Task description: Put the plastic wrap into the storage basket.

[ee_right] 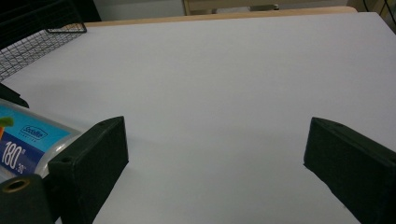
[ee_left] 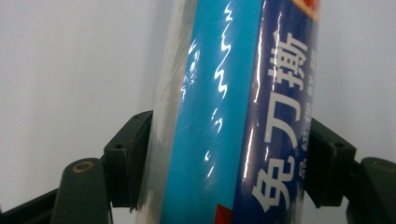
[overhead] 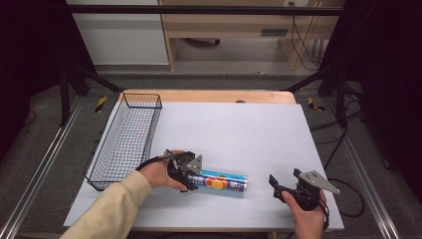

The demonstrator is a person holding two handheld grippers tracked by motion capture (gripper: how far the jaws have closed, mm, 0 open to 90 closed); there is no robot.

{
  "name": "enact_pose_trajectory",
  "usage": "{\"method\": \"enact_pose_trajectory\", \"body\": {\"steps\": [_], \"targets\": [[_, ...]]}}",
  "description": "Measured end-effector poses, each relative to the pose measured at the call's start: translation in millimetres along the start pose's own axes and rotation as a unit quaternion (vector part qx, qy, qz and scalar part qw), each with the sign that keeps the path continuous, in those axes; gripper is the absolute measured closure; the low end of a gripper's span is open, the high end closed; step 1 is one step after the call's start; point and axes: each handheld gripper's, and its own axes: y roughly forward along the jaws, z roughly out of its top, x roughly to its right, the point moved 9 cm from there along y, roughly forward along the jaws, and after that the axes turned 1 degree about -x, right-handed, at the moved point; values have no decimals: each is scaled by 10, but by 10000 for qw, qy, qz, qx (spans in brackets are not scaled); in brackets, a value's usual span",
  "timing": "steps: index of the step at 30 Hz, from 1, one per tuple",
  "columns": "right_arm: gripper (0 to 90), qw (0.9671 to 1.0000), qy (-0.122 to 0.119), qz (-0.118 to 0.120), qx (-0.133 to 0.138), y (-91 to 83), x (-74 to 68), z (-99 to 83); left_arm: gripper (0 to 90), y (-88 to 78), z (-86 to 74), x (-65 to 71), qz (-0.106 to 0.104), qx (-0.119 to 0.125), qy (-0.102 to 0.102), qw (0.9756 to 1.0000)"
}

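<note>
A blue roll [overhead: 221, 181] in clear shiny wrap, printed with white characters, lies on its side on the white table top [overhead: 239, 129]. My left gripper [overhead: 195, 180] is shut on the roll's left end. In the left gripper view the roll [ee_left: 233, 116] runs up the middle, and both black pads press its sides around the left gripper [ee_left: 229, 158]. My right gripper [overhead: 284, 176] rests open on the table, to the right of the roll and apart from it. The right gripper [ee_right: 215, 154] has bare table between its wide jaws, and the roll's end [ee_right: 28, 140] lies just beyond its left jaw.
A black wire basket [overhead: 127, 134] stands along the table's left side, holding nothing; its corner [ee_right: 28, 42] appears at the upper left of the right gripper view. The wooden table edge [overhead: 209, 95] runs along the back. Dark frame posts stand at both sides.
</note>
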Motion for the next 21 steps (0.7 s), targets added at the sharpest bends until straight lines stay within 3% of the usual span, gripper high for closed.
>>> {"method": "enact_pose_trajectory", "body": {"steps": [9, 21], "targets": [[68, 10000, 11, -24, 28, -8, 13, 8, 289, -18, 25, 30, 27, 83, -38, 10000], [67, 9996, 146, -176, 158, -47, 77, 37, 295, -194, 186, 62, 193, 591, -327, 9975]]}}
